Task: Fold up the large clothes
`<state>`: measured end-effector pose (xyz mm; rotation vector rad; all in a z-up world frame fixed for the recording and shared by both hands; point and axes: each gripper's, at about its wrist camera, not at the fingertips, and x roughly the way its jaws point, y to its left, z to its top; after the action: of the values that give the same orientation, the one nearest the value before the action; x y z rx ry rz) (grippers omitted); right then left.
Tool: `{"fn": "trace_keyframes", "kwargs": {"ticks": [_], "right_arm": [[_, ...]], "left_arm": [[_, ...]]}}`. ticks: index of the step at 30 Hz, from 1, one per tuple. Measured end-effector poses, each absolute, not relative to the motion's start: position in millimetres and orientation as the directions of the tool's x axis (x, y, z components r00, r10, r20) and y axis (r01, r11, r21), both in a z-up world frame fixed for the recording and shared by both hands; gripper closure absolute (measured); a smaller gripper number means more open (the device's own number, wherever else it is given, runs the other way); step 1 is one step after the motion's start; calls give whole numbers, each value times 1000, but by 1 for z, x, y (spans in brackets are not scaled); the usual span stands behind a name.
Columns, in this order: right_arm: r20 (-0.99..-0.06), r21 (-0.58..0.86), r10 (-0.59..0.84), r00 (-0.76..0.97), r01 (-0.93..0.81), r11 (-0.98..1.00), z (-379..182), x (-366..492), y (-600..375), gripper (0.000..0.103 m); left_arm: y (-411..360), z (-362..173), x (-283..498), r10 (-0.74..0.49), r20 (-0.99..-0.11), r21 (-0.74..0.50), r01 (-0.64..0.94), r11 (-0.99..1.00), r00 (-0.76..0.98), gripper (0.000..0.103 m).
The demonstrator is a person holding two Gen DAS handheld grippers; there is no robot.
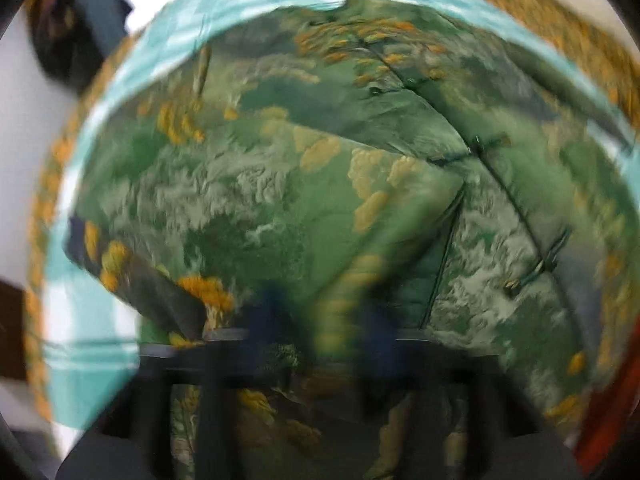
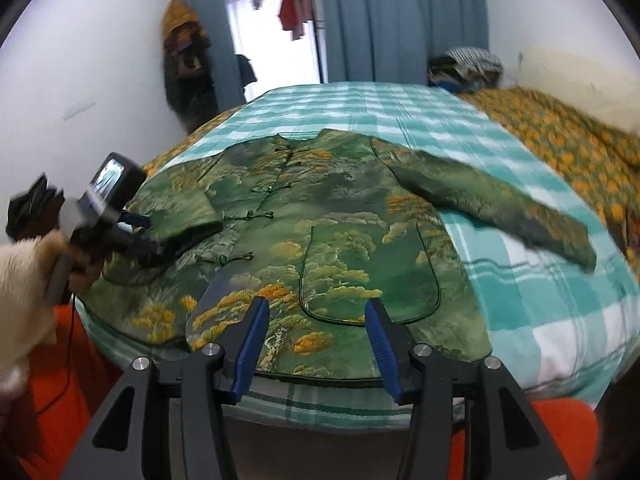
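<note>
A green jacket [image 2: 328,220] with a yellow tree print and knot buttons lies front-up on the teal checked bed sheet [image 2: 540,300]. Its right sleeve [image 2: 500,208] stretches out to the side, while its left sleeve [image 2: 180,208] is folded in over the chest. My left gripper [image 2: 160,250], held by a hand in a cream sleeve, sits at that sleeve's cuff. In the blurred left wrist view a ridge of jacket cloth [image 1: 348,288] stands between the left gripper [image 1: 326,320] fingers, which are shut on it. My right gripper [image 2: 316,320] hovers open over the hem with nothing between its blue pads [image 2: 256,344].
An orange-flowered quilt [image 2: 560,152] runs along the bed's right side against the wall. A heap of clothes [image 2: 464,66] sits at the far corner. Beyond the bed are blue curtains [image 2: 400,20] and a bright doorway. Orange floor [image 2: 60,380] shows below the bed's near edge.
</note>
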<state>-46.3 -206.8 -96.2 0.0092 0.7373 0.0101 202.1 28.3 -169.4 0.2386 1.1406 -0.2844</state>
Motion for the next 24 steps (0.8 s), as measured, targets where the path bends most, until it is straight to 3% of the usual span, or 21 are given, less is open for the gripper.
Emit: {"fn": "trace_keyframes", "kwargs": {"ticks": [7,11,13,15,17,20,24], "right_arm": [[-655,35,-42,755,86,996,-91,-50,-242,52],[-657,58,-75,750,150,987,-94,-48,-260,52],[-663,71,-90,743,183,981,-96,-45,-270,52],[-672,101,-98,734,222,970,-97,-42,-286,52],[-682,129,-111,723,268,955,-97,-41,-306,52],[-711,115,-160,685,338,934,-99,-38,-335,50],[-794,100,-145,591,361,927,-114,-20,-371,45]], "left_arm": [[104,-86,183,-140,-827,-49,178,983,545,94],[193,-37,181,4,-768,-14,-23,1000,640,90],[246,-26,177,134,-754,9,-194,981,643,82],[295,-23,163,279,-740,27,-388,921,612,48],[324,-24,142,340,-729,2,-495,869,594,31],[338,-40,110,284,-756,-89,-523,848,590,30],[291,-86,94,-50,-834,-262,-315,912,550,24]]}}
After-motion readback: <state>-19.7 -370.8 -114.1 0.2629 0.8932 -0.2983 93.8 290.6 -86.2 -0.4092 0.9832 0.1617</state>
